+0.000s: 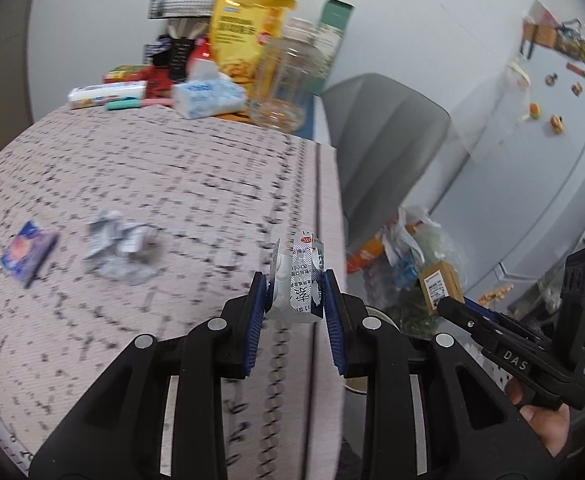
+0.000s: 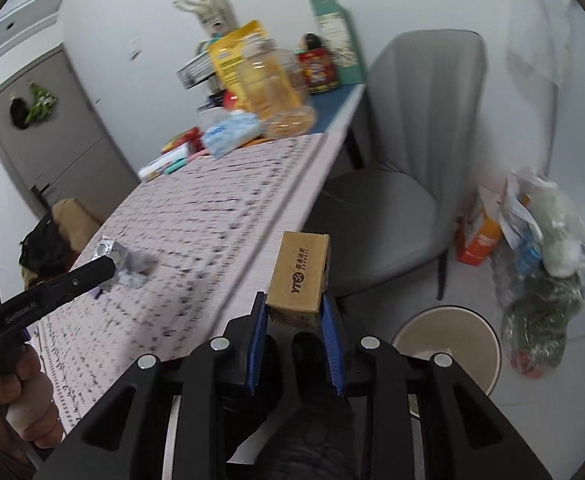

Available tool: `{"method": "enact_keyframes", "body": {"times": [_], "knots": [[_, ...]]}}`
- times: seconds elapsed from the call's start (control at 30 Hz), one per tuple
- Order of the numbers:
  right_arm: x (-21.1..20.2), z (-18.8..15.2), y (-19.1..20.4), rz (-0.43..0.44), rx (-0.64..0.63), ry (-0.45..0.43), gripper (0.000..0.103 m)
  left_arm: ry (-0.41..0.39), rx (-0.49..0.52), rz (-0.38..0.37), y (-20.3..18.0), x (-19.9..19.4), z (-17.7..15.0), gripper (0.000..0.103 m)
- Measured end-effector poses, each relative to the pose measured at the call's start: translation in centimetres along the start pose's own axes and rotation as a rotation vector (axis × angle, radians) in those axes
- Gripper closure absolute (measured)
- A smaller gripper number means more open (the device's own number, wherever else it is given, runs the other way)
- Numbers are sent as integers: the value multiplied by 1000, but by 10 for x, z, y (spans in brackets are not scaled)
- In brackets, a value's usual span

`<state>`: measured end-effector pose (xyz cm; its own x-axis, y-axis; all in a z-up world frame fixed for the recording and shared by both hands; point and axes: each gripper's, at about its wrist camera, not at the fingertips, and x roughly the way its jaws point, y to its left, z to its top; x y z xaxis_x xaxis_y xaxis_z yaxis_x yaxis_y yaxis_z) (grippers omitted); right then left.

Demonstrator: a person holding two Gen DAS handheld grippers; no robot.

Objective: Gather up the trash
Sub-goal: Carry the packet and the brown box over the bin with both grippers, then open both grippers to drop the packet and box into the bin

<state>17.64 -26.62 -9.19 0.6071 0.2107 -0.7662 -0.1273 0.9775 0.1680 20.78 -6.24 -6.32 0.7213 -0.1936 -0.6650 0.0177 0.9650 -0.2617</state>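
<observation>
The left tongs (image 1: 295, 280) pinched a crumpled foil blister pack (image 1: 304, 276) over the table's (image 1: 172, 168) right edge. The right tongs (image 2: 294, 310) pinched a small cardboard box (image 2: 300, 276) just off that same edge. Farther in on the table lay a crumpled wrapper (image 1: 118, 246) and a purple packet (image 1: 26, 252). A tissue pack (image 1: 208, 98), a jar (image 1: 288, 80) and a yellow bag (image 1: 244, 28) crowded the far end.

Even, soft indoor light, no hard shadows. Motion blur smears tablecloth (image 1: 152, 184) & clutter toward 12 o'clock; fisheye bends edges, dark vignette in corners, esp. 7–10 o'clock.
</observation>
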Motion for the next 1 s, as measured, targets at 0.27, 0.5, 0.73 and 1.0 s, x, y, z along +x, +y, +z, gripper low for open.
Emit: {"method": "enact_keyframes", "body": {"times": [0.27, 0.5, 0.73, 1.0], "knots": [[8, -8, -70, -68, 103, 7, 76, 71, 75, -42, -52, 42, 1, 74], [27, -7, -124, -102, 159, 11, 69, 136, 129, -64, -89, 80, -3, 74], [31, -14, -176, -105, 238, -13, 36, 204, 172, -80, -119, 120, -12, 74], [21, -47, -216, -135, 317, 12, 37, 279, 216, -120, -153, 160, -26, 74]]}}
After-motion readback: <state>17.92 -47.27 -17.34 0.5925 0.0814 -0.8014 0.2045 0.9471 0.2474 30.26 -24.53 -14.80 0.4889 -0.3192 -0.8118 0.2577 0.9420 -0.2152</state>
